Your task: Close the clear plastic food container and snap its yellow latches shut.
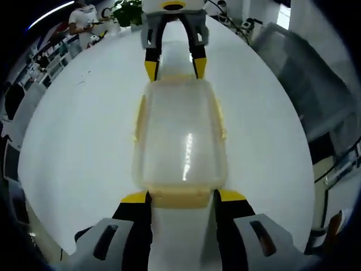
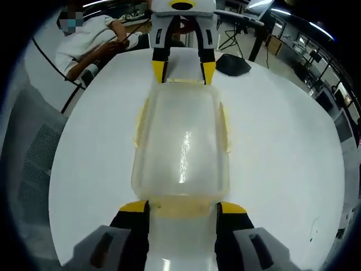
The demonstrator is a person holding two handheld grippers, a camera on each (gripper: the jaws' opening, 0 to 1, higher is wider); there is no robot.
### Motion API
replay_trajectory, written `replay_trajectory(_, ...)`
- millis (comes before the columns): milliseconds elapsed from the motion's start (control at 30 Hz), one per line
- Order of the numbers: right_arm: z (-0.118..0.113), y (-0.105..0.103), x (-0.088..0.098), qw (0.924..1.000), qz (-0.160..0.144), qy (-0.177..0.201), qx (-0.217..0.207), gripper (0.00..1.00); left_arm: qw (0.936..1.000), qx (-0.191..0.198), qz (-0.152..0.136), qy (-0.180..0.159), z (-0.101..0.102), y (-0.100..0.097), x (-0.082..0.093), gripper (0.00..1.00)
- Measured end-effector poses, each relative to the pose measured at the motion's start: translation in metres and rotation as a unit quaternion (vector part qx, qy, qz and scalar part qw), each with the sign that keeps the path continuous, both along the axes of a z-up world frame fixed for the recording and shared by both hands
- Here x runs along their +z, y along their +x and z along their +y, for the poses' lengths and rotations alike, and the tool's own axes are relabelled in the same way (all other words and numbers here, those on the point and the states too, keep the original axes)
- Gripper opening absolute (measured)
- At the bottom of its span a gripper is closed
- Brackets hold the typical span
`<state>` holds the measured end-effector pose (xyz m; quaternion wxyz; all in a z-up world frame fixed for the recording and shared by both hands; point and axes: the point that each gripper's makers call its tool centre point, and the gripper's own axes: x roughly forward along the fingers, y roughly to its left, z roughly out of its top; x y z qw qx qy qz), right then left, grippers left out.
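Observation:
A clear plastic food container [image 1: 180, 132] [image 2: 180, 141] lies on the white table [image 1: 73, 141] with its lid on. Yellow latches run along both long sides [image 1: 139, 116] [image 2: 224, 127]. A yellow end latch [image 1: 180, 197] lies between the tips of my left gripper [image 1: 183, 196], whose jaws stand open on either side of it. My right gripper [image 2: 183, 206] is open in the same way around the opposite end latch [image 2: 181, 208]. Each gripper faces the other across the container: the right gripper [image 1: 175, 69] at the far end in the left gripper view, the left gripper [image 2: 184, 72] in the right gripper view.
A grey chair [image 1: 304, 79] stands beside the table, and another chair [image 2: 28, 152] on the other side. A person in white [image 2: 93, 39] sits at the table's edge. A black object [image 2: 234, 63] lies on the table. A plant [image 1: 127, 11] stands beyond the far edge.

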<state>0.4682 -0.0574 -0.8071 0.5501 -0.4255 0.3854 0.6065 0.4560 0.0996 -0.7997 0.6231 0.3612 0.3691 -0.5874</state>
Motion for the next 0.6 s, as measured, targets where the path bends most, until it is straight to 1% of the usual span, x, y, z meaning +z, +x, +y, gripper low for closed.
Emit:
replay_trajectory(33, -0.0007, 0.0002, 0.0002, 1.0, -0.001, -0.001, -0.001, 0.38, 1.0, 0.006, -0.001, -0.001, 0.0003, 0.0005, 0.0002, 0.41)
replay_trajectory(67, -0.0013, -0.0007, 0.0001, 0.9999, -0.003, -0.002, 0.011, 0.37, 0.9999, 0.014, -0.002, -0.002, 0.0008, 0.0023, 0.0007, 0.38)
replay_trajectory(100, -0.0022, -0.0009, 0.0003, 1.0, -0.002, -0.003, 0.004, 0.37, 0.9999, 0.012, 0.0, -0.002, 0.0008, 0.0019, 0.0007, 0.38)
replay_trajectory(300, -0.0014, -0.0018, -0.0002, 1.0, -0.002, -0.009, 0.001, 0.36, 0.9999, 0.009, -0.001, 0.005, 0.0016, 0.0007, 0.001, 0.38)
replay_trajectory(467, -0.0007, -0.0025, -0.0005, 0.9998, -0.001, -0.017, -0.004, 0.37, 0.9995, -0.002, -0.005, 0.03, 0.002, 0.0018, -0.0004, 0.37)
replay_trajectory(600, -0.0012, -0.0032, -0.0002, 0.9998, -0.001, -0.021, -0.001, 0.37, 0.999, -0.006, -0.004, 0.044, 0.0028, 0.0032, -0.001, 0.38)
